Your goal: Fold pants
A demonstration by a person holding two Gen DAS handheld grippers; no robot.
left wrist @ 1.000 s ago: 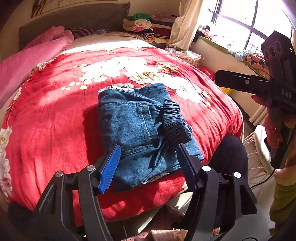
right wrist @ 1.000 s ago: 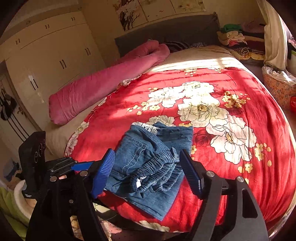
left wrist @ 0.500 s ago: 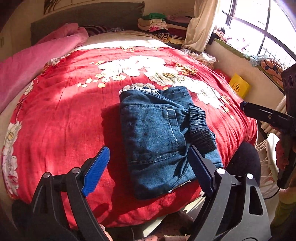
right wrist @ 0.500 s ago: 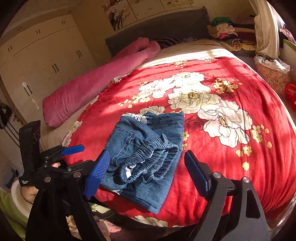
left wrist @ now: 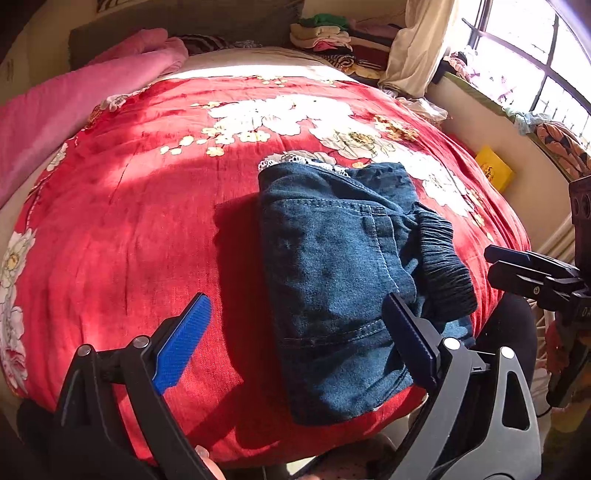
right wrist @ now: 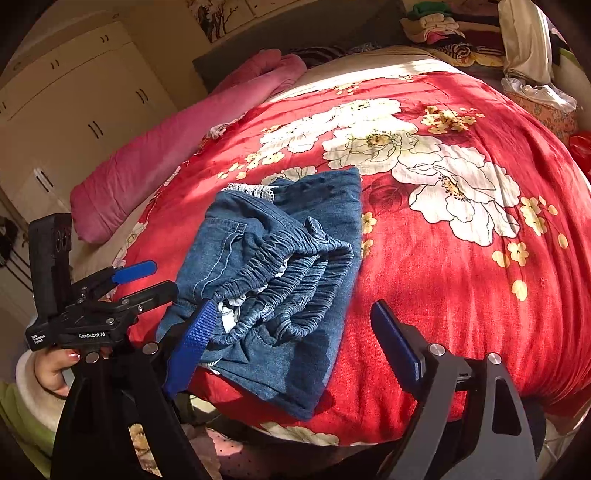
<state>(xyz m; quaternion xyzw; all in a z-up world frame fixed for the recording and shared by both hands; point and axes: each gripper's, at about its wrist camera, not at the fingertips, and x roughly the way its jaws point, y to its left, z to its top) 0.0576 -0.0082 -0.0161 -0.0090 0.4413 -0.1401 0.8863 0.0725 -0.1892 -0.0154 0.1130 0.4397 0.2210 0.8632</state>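
Observation:
The blue denim pants [left wrist: 332, 258] lie folded into a thick bundle near the front edge of the red flowered quilt [left wrist: 129, 221], with the gathered elastic waistband [left wrist: 443, 266] on top at the right. My left gripper [left wrist: 295, 306] hovers over the bundle's near left part, its jaws opening and pressing on nothing. In the right wrist view the pants [right wrist: 258, 240] show the waistband [right wrist: 295, 266] bunched toward me. My right gripper [right wrist: 293, 308] hangs just above the near end, its jaws opening too, with the cloth below them untouched. Each gripper shows at the edge of the other's view.
A rolled pink blanket [right wrist: 166, 155] lies along the quilt's left side. Stacked folded clothes [left wrist: 325, 33] sit at the head of the bed by a curtain. A window [left wrist: 535, 55] and a yellow box [left wrist: 495, 173] are on the right, and a wardrobe [right wrist: 74, 92] on the left.
Both grippers have spread their jaws wider and sunk closer to the bed. The left one has shifted leftward off the bundle. The pants have stayed put.

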